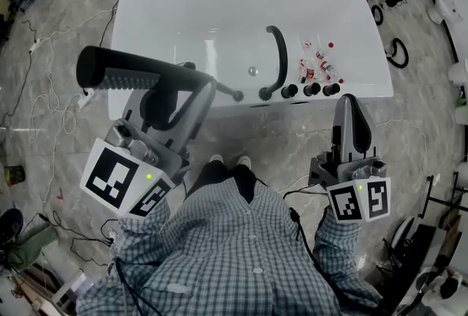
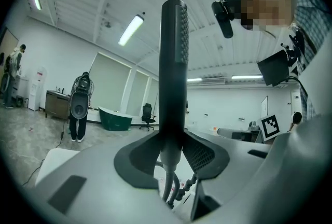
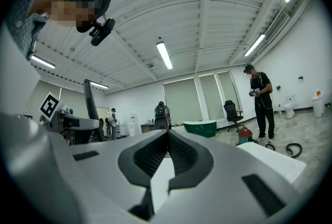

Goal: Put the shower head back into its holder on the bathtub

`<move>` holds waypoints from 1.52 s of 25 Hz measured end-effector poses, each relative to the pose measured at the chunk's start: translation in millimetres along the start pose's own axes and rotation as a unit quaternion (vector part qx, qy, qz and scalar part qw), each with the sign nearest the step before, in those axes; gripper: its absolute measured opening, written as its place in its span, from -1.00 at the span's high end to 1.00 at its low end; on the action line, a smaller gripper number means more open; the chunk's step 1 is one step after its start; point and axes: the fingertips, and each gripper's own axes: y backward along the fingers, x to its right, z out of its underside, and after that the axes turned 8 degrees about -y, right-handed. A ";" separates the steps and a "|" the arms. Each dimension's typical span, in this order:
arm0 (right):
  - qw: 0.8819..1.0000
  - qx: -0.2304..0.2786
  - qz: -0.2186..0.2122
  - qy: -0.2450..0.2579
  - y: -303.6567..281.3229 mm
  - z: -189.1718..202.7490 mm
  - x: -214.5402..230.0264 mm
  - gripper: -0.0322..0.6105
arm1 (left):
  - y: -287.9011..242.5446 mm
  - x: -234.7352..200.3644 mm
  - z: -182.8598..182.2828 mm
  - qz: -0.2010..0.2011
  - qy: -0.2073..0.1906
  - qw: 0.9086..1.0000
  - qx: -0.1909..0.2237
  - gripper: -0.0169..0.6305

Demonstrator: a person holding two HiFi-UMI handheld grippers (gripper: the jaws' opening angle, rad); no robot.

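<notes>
Black shower head (image 1: 121,72) is clamped by its handle in my left gripper (image 1: 207,86), whose jaws are closed tight on it. It is held clear of the white tub (image 1: 219,14), over the front rim at the left. In the left gripper view it stands upright between the jaws, with the hose (image 2: 167,186) hanging below. My right gripper (image 1: 352,108) is empty, jaws pressed together, pointing up near the knobs (image 1: 311,89).
</notes>
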 end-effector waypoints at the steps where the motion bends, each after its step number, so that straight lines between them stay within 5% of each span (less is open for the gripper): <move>1: 1.000 0.000 0.001 0.000 -0.2 1.1 0.7 0.85 | -1.5 1.3 2.0 0.001 -0.005 1.000 -0.003 0.52; 9: 1.000 -0.017 0.004 0.001 -3.2 16.9 4.9 0.85 | -16.3 8.1 22.1 0.017 -0.027 0.999 -0.023 0.52; 38: 0.996 -0.085 0.014 -0.015 -17.5 65.0 30.1 0.85 | -73.8 7.1 108.0 0.031 -0.008 0.997 -0.065 0.52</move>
